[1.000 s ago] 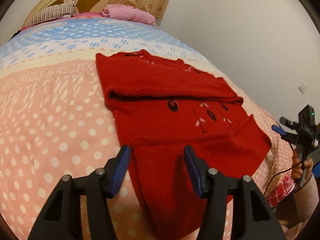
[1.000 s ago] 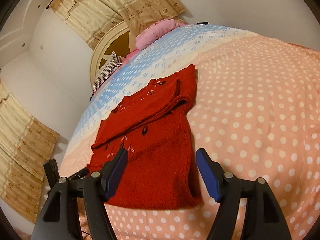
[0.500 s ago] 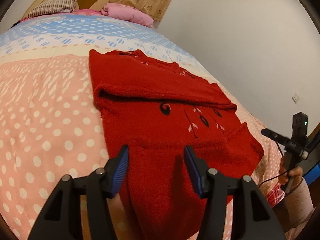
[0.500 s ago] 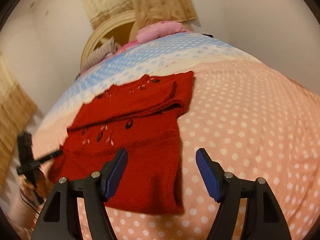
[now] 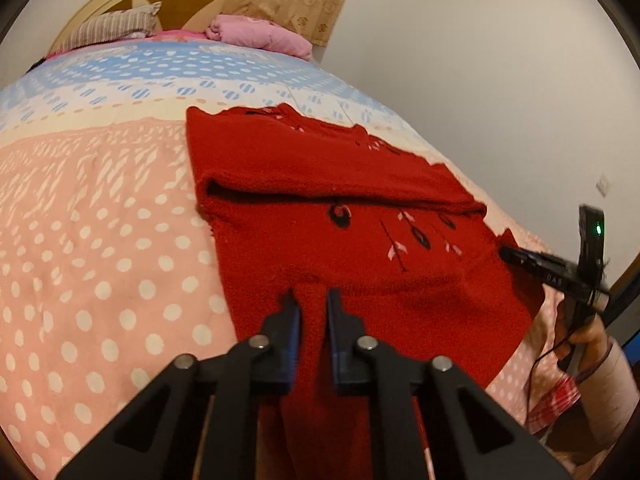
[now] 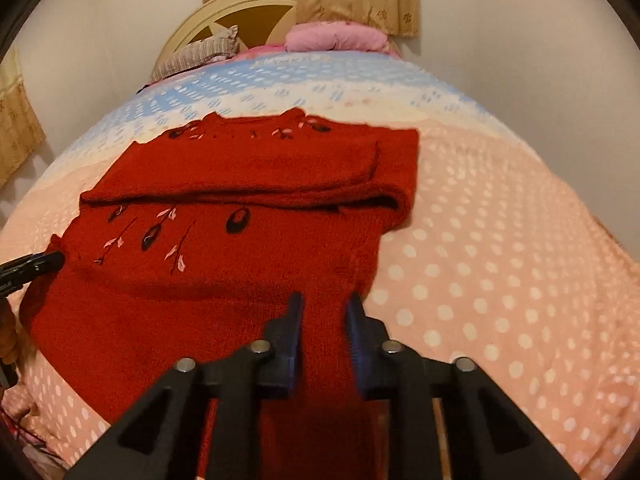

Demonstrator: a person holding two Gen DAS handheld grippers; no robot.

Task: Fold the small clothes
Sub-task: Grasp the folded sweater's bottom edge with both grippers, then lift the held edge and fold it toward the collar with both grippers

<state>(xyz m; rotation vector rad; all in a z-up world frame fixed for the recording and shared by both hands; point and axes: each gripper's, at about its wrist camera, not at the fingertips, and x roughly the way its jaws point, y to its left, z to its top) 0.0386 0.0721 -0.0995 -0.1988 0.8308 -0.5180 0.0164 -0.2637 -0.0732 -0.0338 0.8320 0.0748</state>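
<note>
The red sweater (image 5: 340, 216) lies flat on the dotted bedspread (image 5: 100, 240), its sleeves already folded across the chest toward twelve o'clock. Both tools have just been closing: the left gripper (image 5: 314, 300) is pinched on the hem at six o'clock, and the right gripper (image 6: 324, 304) clamps the hem's other corner. Likely left: carrying the hem up over the body.

black hand-held gripper (image 5: 313, 308) (blue pads), silver screws

One red sweater (image 5: 320, 184) lies on one polka-dot bedspread (image 5: 100, 240), with two pillows, one striped (image 5: 112, 28) and one pink (image 5: 260, 36), and two grippers.
</note>
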